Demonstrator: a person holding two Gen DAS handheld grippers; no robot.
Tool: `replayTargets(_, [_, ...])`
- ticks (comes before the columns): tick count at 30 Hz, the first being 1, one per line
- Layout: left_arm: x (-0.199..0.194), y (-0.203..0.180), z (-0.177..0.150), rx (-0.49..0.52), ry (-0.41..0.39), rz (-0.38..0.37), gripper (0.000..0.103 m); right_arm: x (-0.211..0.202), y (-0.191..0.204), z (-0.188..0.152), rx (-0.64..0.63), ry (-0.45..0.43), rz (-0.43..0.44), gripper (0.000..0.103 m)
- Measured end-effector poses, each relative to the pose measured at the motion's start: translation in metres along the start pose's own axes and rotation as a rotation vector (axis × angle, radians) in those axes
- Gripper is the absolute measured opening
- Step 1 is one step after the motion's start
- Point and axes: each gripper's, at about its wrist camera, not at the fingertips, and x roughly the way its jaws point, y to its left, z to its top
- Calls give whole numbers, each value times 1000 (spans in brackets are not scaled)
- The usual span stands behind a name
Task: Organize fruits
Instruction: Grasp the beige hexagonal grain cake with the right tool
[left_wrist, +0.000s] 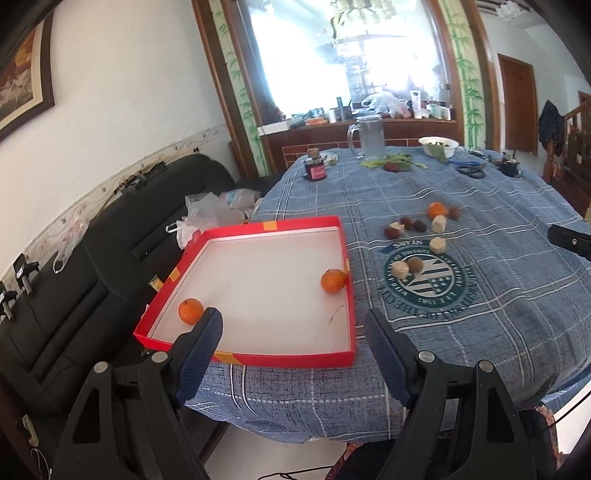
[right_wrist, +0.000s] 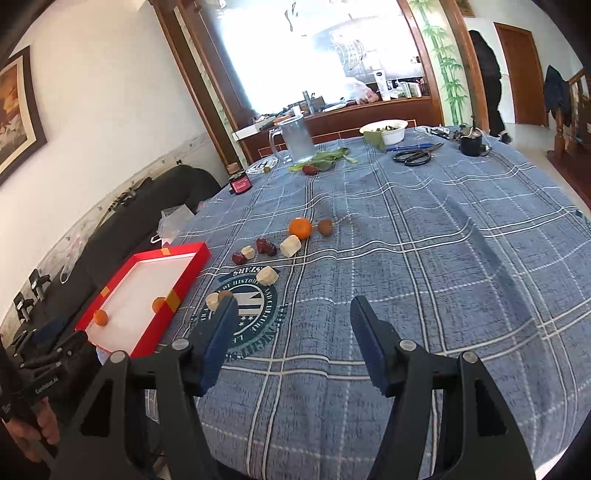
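Note:
A shallow red tray with a white floor sits at the table's left edge and holds two oranges. My left gripper hovers open over the tray's near edge, nothing between its blue pads. On the blue checked cloth beyond lie a third orange, a brown kiwi, several dark red dates and several pale chunks. My right gripper stands open and empty above the cloth, short of that group. In the right wrist view the tray shows at left.
At the table's far end stand a glass pitcher, a white bowl with greens, scissors, a dark jar and a black pot. A black sofa with plastic bags lies left of the table. A person's hand holds the left gripper's handle.

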Motion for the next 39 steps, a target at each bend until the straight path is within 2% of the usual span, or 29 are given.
replayTargets(4, [-1, 0, -1, 0, -1, -9, 79, -8, 3, -3, -23, -9, -16, 64])
replayTargets(10, [8, -3, -7, 3, 16, -20, 79, 3, 6, -6, -27, 30, -19, 64])
replayTargets(20, [42, -6, -14, 9, 81, -55, 79, 71, 28, -3, -89, 176, -18, 64])
replayTargets(32, [66, -5, -7, -5, 112, -109, 79, 151, 53, 22, -187, 273, -50, 64])
replayTargets(39, [77, -11, -4, -2, 145, -132, 79, 192, 59, 26, -201, 346, -68, 46])
